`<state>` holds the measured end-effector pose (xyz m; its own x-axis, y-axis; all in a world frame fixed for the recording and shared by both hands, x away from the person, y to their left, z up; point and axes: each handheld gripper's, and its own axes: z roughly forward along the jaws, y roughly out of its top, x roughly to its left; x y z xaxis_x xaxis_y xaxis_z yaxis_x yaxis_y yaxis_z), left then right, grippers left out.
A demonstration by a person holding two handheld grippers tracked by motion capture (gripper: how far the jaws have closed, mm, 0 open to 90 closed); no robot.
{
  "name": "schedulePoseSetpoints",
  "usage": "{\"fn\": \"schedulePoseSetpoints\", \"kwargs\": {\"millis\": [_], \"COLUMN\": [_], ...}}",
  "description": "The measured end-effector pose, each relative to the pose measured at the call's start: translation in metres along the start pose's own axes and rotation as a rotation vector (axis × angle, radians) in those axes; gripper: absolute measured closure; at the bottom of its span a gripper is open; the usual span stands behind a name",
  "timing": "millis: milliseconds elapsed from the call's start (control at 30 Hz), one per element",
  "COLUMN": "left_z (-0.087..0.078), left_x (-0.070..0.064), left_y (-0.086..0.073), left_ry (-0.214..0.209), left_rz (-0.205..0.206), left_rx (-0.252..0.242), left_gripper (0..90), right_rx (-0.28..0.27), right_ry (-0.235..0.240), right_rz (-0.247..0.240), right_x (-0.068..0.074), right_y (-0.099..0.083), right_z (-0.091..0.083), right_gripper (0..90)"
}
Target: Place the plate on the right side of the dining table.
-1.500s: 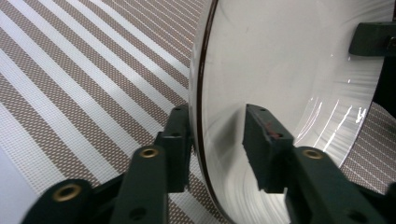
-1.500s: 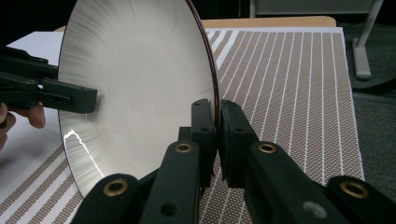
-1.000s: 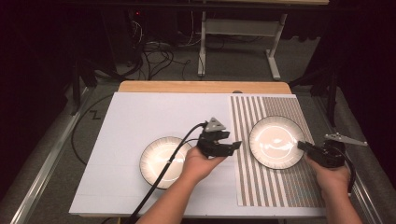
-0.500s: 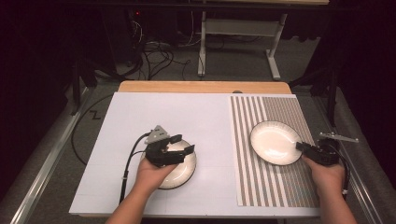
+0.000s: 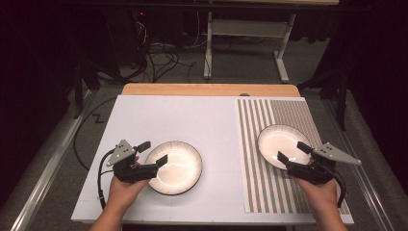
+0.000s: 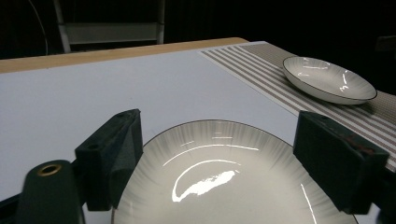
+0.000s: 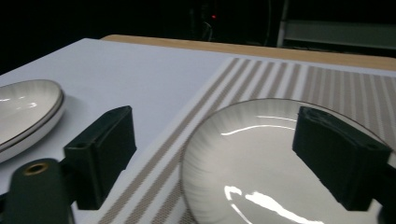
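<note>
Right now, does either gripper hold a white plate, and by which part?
Nothing is held: left gripper and right gripper are open at their plates' rims.

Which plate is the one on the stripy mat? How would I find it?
Look at the table, then go to its right side where the striped mat lies. The plate on the mat sits there, by the right gripper. The other plate rests on plain white instead.

White plates (image 5: 173, 167), beige-striped mat (image 5: 288, 192)

Dim lab, floor cables (image 5: 159, 53), metal table frame (image 5: 245, 33)
</note>
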<state>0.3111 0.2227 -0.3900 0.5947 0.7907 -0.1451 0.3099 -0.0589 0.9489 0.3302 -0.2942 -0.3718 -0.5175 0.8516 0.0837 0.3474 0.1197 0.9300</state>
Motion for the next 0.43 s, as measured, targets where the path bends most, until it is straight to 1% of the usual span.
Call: {"fn": "schedulePoseSetpoints", "kwargs": {"millis": [33, 67, 100, 133, 167, 267, 400, 433], "left_z": [-0.001, -0.002, -0.003, -0.003, -0.003, -0.002, 0.0, 0.0], "left_x": [0.0, -0.001, -0.002, -0.004, -0.005, -0.008, -0.008, -0.008], "left_y": [0.0, 0.0, 0.0, 0.001, 0.001, 0.002, 0.002, 0.002], "left_ry": [0.006, 0.015, 0.018, 0.018, 0.019, 0.022, 0.027, 0.031], "left_rz": [-0.002, 0.011, 0.018, 0.027, 0.034, 0.052, 0.037, 0.039], "left_rx": [-0.003, 0.0, 0.001, -0.001, 0.0, 0.004, 0.004, 0.003], "left_gripper": [15.8, 15.3, 14.9, 14.0, 12.5, 10.8, 10.7, 10.6], "right_rx": [-0.01, -0.013, -0.015, -0.025, -0.03, -0.046, -0.06, -0.063], "right_ry": [0.02, 0.039, 0.045, 0.05, 0.053, 0.041, 0.039, 0.038], "right_rz": [-0.009, -0.026, -0.056, -0.066, -0.071, -0.086, -0.096, -0.095], "right_x": [0.005, 0.01, 0.014, 0.018, 0.021, 0.025, 0.024, 0.024], "right_y": [-0.001, -0.001, -0.002, -0.003, -0.004, -0.006, -0.006, -0.005], "right_z": [0.0, 0.0, -0.001, -0.002, -0.004, -0.006, -0.007, -0.008], "right_gripper": [9.7, 6.4, 4.1, 1.3, 1.0, 0.9, 0.9, 0.9]}}
